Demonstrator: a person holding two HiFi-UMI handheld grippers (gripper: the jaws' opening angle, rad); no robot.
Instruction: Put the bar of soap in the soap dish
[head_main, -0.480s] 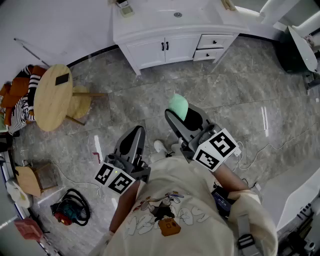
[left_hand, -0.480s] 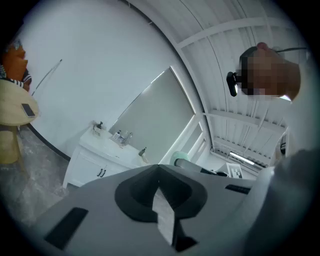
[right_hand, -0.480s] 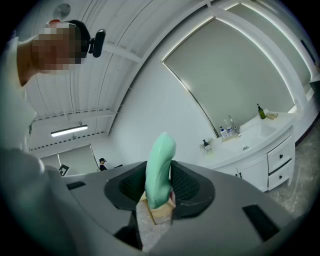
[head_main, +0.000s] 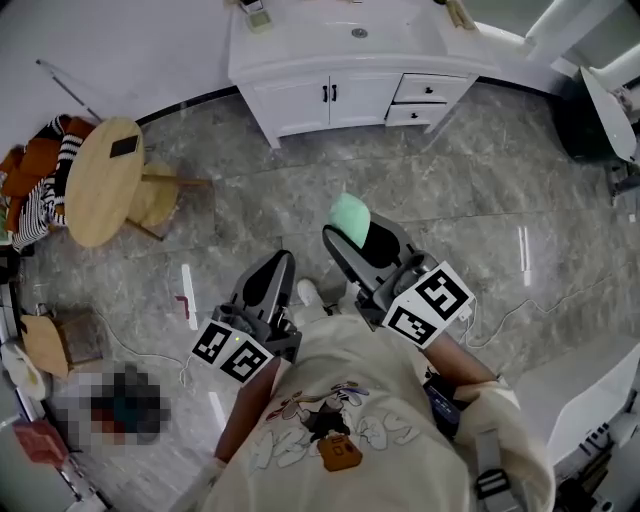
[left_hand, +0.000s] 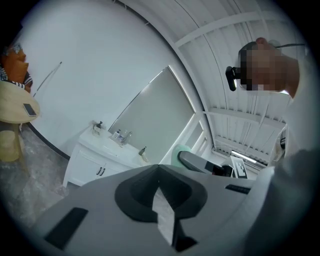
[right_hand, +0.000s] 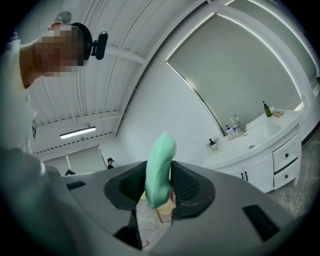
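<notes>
Two grippers are in the person's hands above the grey marble floor (head_main: 480, 180). The right gripper (head_main: 358, 232) pinches the green bar of soap (head_main: 351, 213) on its edge between the pads, and in the head view the jaws cover the soap's lower part. The left gripper (head_main: 276, 262) has its jaws together with nothing in them. The white vanity cabinet (head_main: 330, 95) stands well apart ahead, its back cut off by the top edge, and a little thing (head_main: 256, 14) on its left corner is too small to name.
</notes>
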